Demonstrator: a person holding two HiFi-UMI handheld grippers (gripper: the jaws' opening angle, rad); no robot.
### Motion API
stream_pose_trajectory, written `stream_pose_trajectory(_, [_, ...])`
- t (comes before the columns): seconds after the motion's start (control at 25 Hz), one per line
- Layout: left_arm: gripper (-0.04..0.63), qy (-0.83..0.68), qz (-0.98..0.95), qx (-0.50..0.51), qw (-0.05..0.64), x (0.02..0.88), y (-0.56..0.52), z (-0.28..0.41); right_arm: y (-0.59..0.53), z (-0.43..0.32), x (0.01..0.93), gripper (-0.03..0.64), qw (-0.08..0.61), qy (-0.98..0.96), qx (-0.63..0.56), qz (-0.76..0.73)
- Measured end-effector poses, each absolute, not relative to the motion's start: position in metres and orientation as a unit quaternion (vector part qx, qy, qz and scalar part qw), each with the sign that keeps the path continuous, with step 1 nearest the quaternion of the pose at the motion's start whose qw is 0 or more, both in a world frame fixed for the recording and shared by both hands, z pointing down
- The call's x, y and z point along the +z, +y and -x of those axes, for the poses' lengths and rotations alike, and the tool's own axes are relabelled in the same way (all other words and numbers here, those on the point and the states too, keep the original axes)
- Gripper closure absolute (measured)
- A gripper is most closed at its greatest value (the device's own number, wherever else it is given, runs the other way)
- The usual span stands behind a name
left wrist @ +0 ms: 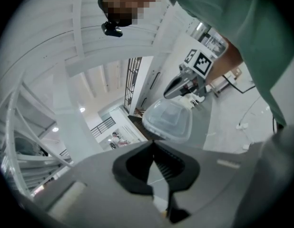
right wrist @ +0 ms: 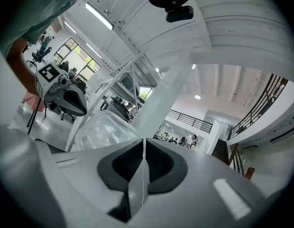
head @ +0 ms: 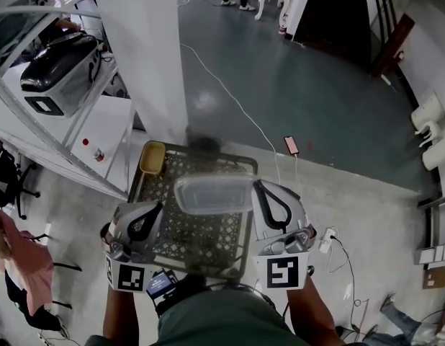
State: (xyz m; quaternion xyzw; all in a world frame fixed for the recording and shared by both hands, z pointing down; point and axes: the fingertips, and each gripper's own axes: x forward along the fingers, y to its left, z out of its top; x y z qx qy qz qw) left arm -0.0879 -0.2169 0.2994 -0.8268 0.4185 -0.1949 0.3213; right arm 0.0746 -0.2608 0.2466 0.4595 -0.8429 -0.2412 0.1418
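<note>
Carrying looks to be the step in hand. The left gripper [head: 158,207], jaws pressed together, seems to nip the thin rim of a clear shallow plastic container [head: 212,193] at its 8 o'clock corner. This container hangs over the 12 o'clock half of a black lattice plastic crate [head: 186,233]. At 3 o'clock the right gripper [head: 258,189] pinches likewise, jaws closed. Any move calls for both hands travelling level together.

Clear, translucent container [head: 212,193], black lattice-patterned crate [head: 201,245], yellow tub [head: 152,157], grey-and-black left gripper [head: 159,207] and right gripper [head: 259,188] with black-and-white square markers, white pillar [head: 140,49], dark grey-green floor [head: 294,78], pink phone [head: 291,145], green shirt [head: 222,319]
</note>
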Motion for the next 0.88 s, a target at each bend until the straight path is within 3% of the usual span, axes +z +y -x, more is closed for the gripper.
stream_pose_trajectory(0.88, [0.592,0.412,0.825,-0.187,0.339,0.282,-0.163,0.061,-0.198,-0.110,0.222,0.592,0.124,-0.840,-0.239,-0.472])
